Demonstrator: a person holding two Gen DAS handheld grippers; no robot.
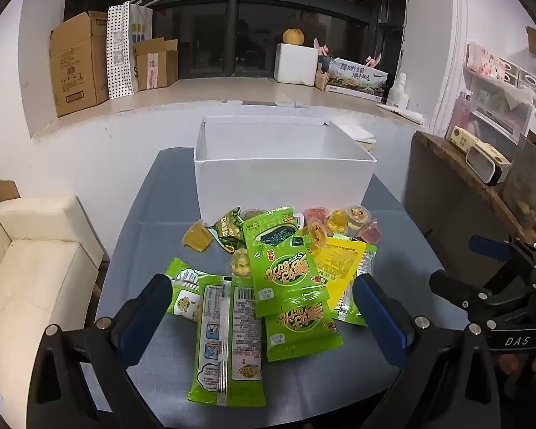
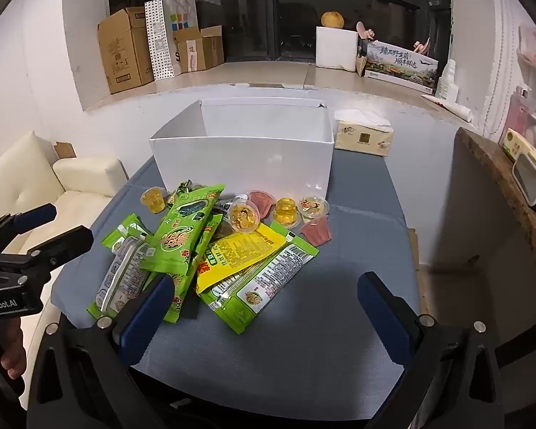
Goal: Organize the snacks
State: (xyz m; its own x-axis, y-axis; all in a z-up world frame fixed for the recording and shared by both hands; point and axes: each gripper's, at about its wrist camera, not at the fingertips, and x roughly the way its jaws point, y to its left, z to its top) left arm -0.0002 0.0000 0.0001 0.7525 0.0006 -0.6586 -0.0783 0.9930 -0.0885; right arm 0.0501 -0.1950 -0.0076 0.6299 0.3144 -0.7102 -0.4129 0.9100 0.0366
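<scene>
A pile of snacks lies on the blue-grey tablecloth [image 1: 153,236] [image 2: 361,257]: green packets [image 1: 286,271] [image 2: 182,236], a yellow packet [image 1: 339,261] [image 2: 243,250], and small jelly cups [image 1: 196,237] [image 2: 286,211], orange and pink. Behind the pile stands an open white box [image 1: 282,182] [image 2: 243,164], which looks empty. My left gripper [image 1: 262,307] [image 2: 68,227] hovers open over the near green packets, touching nothing. My right gripper [image 2: 268,304] [image 1: 461,264] hangs open above the cloth at the pile's right side, with nothing between its fingers.
A tissue pack [image 2: 362,136] sits right of the box. A cream sofa [image 1: 35,268] stands at the left of the table and a dark wooden board [image 1: 446,186] at the right. Cardboard boxes [image 1: 78,60] line the window sill behind.
</scene>
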